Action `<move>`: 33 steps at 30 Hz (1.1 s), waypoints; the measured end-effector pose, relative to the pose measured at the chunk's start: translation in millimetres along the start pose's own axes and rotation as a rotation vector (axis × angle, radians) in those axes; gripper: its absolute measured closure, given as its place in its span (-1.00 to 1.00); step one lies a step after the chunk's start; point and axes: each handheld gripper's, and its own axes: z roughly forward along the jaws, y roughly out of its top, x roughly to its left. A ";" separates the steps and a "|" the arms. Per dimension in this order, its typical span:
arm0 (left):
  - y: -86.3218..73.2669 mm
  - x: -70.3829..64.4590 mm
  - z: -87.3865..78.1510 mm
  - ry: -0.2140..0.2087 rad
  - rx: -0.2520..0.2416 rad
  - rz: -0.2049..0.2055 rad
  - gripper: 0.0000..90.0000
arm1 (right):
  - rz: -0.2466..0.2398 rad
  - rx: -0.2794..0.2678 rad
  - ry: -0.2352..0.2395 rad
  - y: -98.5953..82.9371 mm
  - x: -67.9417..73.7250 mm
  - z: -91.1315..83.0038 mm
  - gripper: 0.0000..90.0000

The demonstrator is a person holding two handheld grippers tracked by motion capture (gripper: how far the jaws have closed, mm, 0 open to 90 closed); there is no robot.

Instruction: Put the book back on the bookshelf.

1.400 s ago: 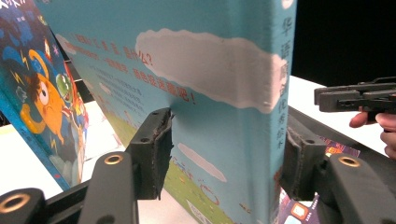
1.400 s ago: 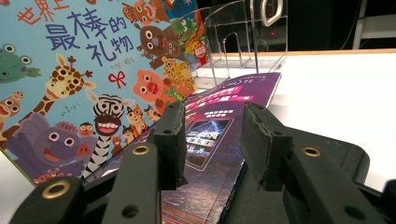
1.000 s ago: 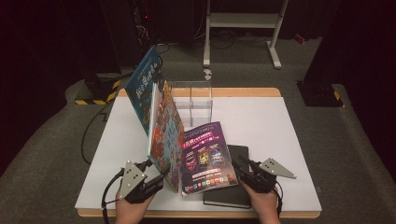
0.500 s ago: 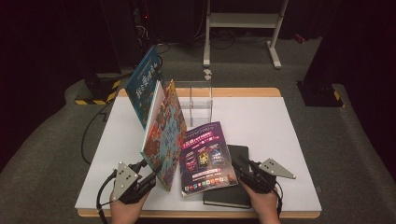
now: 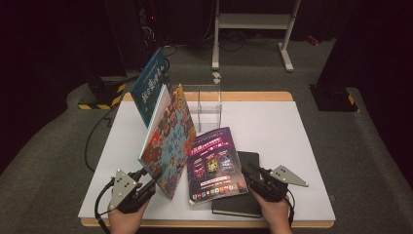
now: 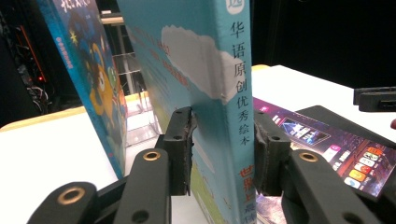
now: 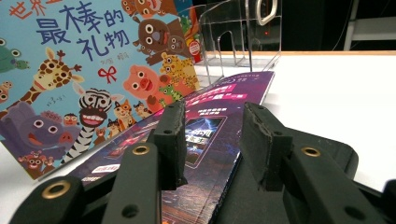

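Two grippers | left gripper (image 5: pixel 146 187) clamps animal book (image 5: pixel 168 141) by its spine, upright on surface (image 5: pixel 272 122) | right gripper (image 5: pixel 253 176) jaws apart, empty, over purple magazine (image 5: pixel 214 163) | step: standing book toward clear rack (image 5: pixel 207 100) | next: slide beside blue book (image 5: pixel 151 90); open room right.

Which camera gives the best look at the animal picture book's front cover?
The right gripper view: the animal book faces it, title and animals clear. The high view shows it standing tilted; the left gripper view shows its spine between the jaws.
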 end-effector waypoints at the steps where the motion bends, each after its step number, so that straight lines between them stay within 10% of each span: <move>1: -0.2 0.5 -0.4 0.003 -0.001 -0.002 0.43 | 0.000 0.000 0.000 0.0 0.0 0.0 0.32; 13: -0.9 16.0 -10.1 0.066 0.000 -0.019 0.59 | 0.005 0.005 0.004 -0.9 -0.3 1.5 0.33; 33: -5.2 21.4 -19.0 0.057 0.000 -0.046 0.77 | 0.005 -0.001 0.003 0.0 -3.4 -1.6 0.38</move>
